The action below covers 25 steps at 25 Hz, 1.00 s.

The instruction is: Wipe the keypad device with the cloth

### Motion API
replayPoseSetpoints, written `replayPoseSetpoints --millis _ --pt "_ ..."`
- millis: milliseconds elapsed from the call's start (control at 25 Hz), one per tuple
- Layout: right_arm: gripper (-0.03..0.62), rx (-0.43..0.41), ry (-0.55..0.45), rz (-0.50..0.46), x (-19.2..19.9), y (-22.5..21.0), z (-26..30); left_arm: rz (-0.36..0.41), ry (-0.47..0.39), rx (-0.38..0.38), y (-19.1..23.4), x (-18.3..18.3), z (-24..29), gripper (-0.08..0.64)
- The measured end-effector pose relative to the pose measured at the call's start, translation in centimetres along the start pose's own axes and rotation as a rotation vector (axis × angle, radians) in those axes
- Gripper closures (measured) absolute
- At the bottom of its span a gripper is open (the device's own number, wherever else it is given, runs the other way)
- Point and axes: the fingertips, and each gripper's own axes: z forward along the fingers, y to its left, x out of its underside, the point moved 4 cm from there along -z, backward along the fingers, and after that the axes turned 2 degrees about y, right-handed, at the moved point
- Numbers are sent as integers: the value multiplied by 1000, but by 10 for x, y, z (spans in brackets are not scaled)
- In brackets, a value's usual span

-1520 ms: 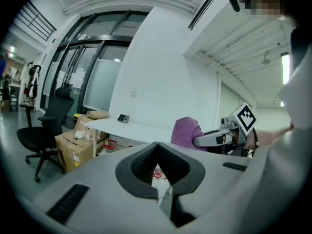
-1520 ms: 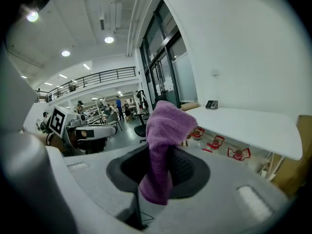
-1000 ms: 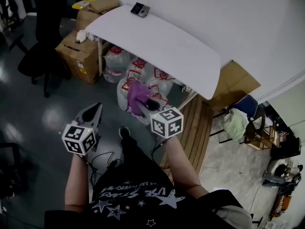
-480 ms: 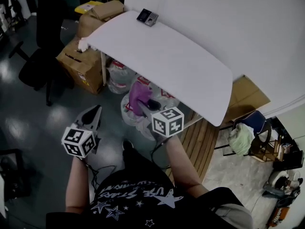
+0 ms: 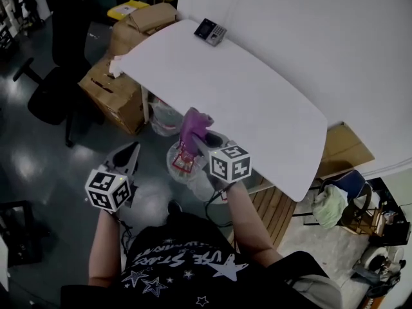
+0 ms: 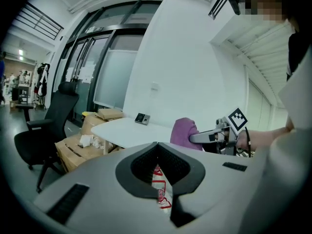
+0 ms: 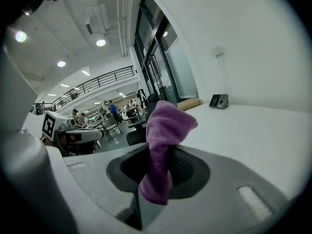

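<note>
left claw (image 5: 129, 153) low on the near side, pressed together, nothing in it. right claw (image 5: 201, 139) pinching the one purple cloth (image 5: 193, 124), bunch sticking up past the tips. change over the last second: table (image 5: 270, 95) has come closer in the head view, and the cloth is now at its near edge instead of over the water bottles (image 5: 183, 166) underneath. reads as approach only, no wiping yet. count: 2 claws, 1 cloth, 1 table, 1 keypad device (image 5: 210, 31), 2 cardboard boxes (image 5: 119, 85) I can separate, 1 office chair (image 5: 51, 95), bottles several, can't count. device lies at the table's far corner by the wall, well apart from the cloth, so probably a long reach across still to go
</note>
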Motion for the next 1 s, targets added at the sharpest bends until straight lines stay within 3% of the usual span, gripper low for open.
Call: replayPoseSetpoints --millis 600,1000 --pt "497 -3 -7 24 -29 -40 44 18 0 -4 46 -37 53 552" --pt "497 143 -29 40 -63 -67 87 33 8 130 111 -68 117 552"
